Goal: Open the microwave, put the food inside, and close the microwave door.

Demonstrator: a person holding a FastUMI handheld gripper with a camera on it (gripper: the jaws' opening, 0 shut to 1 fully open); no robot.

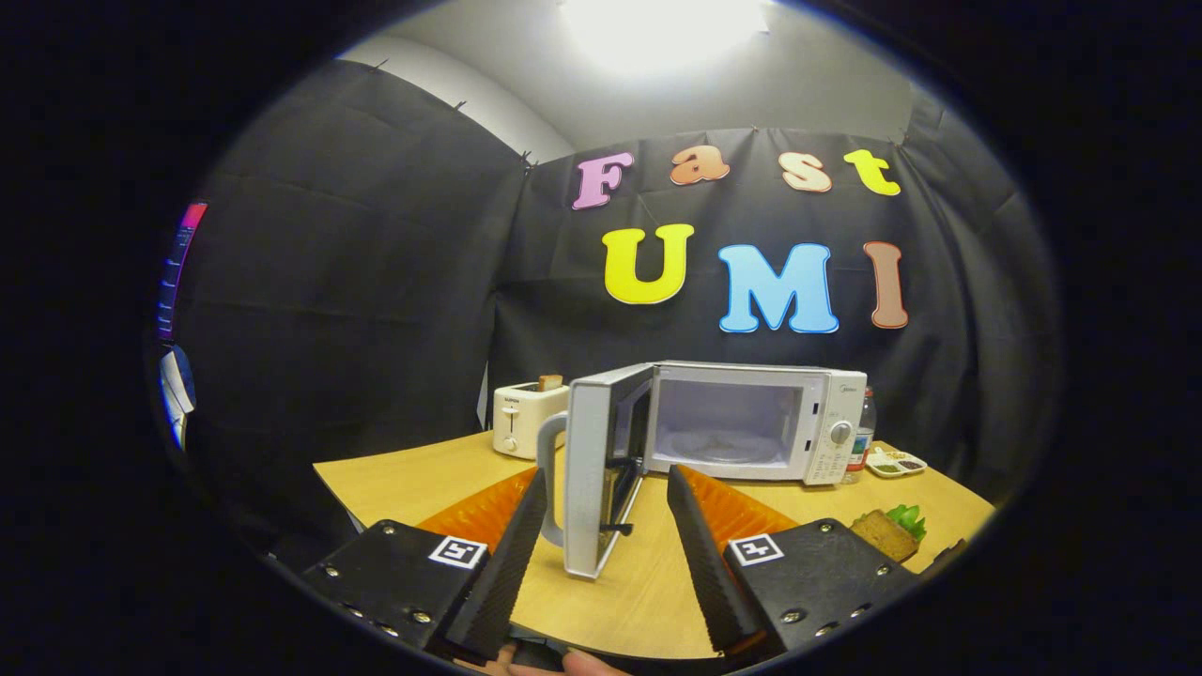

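You get your light from one ceiling lamp (662, 28) high above the microwave (742, 422), and it blows out to plain white glare, washing the pale ceiling around it. Below the lamp the microwave's casing and open cavity read bright and crisp, and the wooden table (423, 479) under it is evenly lit with soft, faint shadows. The cloth wall left of the microwave falls off dark. Lines bend hard away from the microwave (the fisheye bows the table's edge), and the gripper (606, 526), fingers spread apart nearest you, looks slightly soft.
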